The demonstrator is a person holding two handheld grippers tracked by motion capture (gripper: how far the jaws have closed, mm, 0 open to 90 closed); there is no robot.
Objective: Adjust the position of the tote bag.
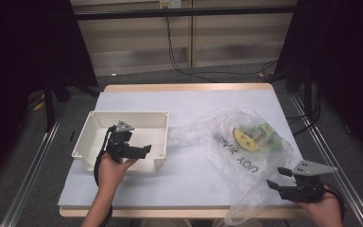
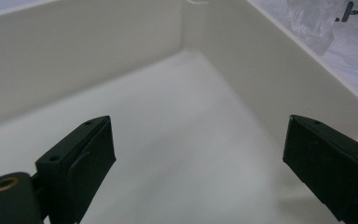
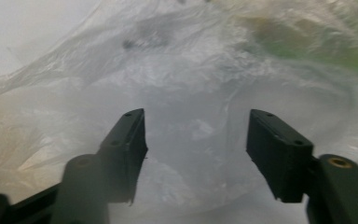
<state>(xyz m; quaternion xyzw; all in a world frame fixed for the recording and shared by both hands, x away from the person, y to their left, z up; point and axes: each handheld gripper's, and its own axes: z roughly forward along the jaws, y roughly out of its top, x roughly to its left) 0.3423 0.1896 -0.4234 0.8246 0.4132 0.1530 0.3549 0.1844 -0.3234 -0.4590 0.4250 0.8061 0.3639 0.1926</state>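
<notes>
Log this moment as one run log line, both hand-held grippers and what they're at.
left hand-held gripper: open, over white tray | right hand-held gripper: open, plastic bag film between jaws, not pinched | packets inside bag

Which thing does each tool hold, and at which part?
Nothing is held. The left tool is open over the tray; the right tool is open at the plastic bag.

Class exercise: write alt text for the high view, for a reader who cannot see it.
A person at a white table holds the left gripper over a white tray and the right gripper, jaws apart, at the near edge of a crumpled clear plastic bag holding yellow and green items.
</notes>
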